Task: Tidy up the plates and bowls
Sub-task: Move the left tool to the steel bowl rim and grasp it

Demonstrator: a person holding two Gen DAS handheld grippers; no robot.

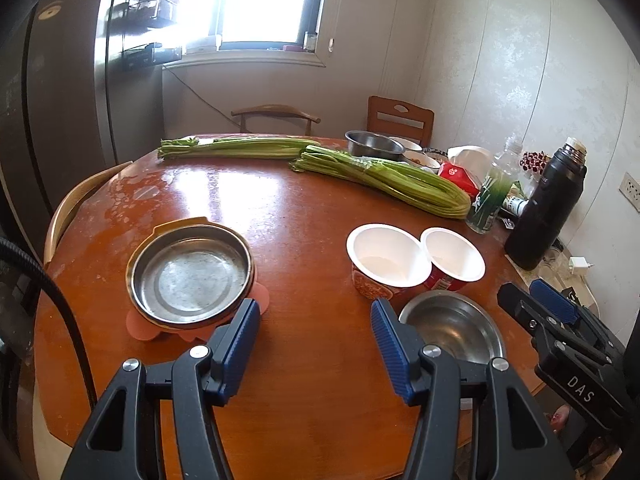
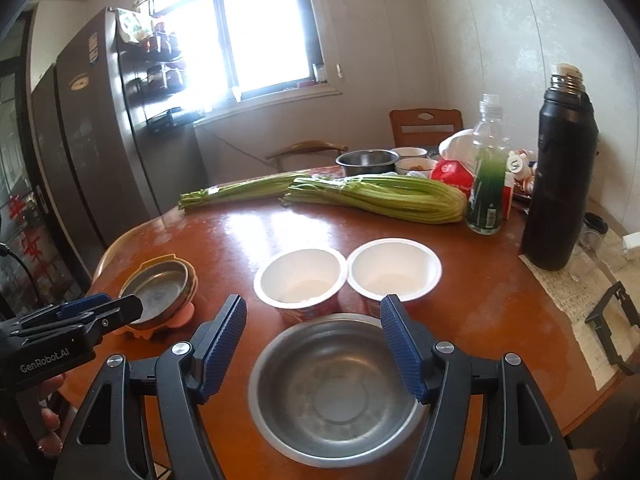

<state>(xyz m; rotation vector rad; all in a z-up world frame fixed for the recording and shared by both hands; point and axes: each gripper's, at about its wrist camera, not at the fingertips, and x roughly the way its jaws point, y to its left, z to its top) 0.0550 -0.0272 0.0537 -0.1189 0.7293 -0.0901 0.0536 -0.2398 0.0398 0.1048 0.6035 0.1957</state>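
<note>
1. Surface (image 2: pixel 480 300): round brown wood; carries all items listed below.
2. Steel plate (image 1: pixel 190 276): shallow; sits on a yellow-rimmed dish (image 1: pixel 182 224), which rests on an orange mat (image 1: pixel 138 322); left part of the surface; this stack looks already gathered.
3. Steel bowl (image 2: pixel 332 392): empty; near edge of the surface, just in front of the two cups; not stacked on anything.
4. Paper cups, left one (image 2: pixel 300 276) and right one (image 2: pixel 394 266): white inside, red outside; rims touching; upright; apparently empty, though glare makes this uncertain.
5. Far steel bowl (image 1: pixel 374 145): beyond the celery (image 1: pixel 384 178), beside small white bowls; still apart from the near items.
6. Left gripper (image 1: pixel 316 342): fingers spread with nothing between them; hovers over bare surface between the plate stack and the steel bowl.
7. Right gripper (image 2: pixel 314 340): fingers spread either side of the steel bowl's far rim; pads not pressing on it; nothing held.
8. Progress: early; one plate stack formed; steel bowl, cups and far bowls remain to be grouped.
</note>
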